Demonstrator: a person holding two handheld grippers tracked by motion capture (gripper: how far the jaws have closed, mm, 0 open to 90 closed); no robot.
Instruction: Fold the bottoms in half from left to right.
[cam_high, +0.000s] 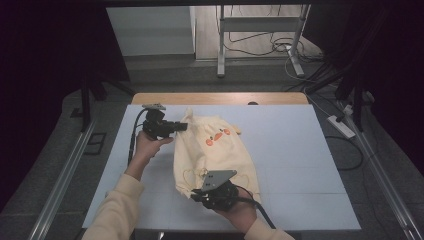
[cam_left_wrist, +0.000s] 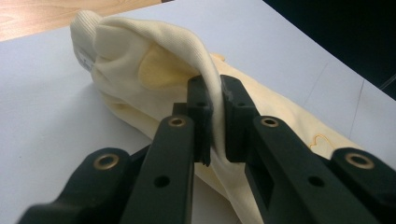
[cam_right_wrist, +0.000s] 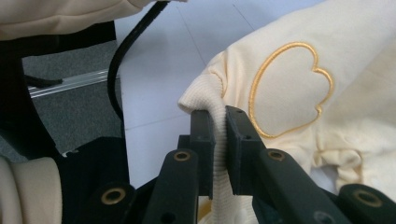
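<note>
White worktop (cam_high: 300, 150) carries a cream garment (cam_high: 215, 155); left gripper (cam_left_wrist: 214, 119) and right gripper (cam_right_wrist: 219, 135) each pinch its fabric

garment (cam_high: 215, 150) on table (cam_high: 300, 150) | left claw (cam_high: 182, 127) behind | right claw (cam_high: 196, 195) before

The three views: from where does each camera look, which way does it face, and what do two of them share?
High view: sits above the person's side, faces forward and down on the white table; forearms and both hands show.
Left gripper view: rides the left gripper, looks along its black jaws, shut on the pale yellow knit garment.
Right gripper view: rides the right gripper, jaws shut on a ribbed edge; a cream sleeve shows.
Shared: all show the same garment; the embroidered orange heart outline shows in high and right gripper views.
</note>
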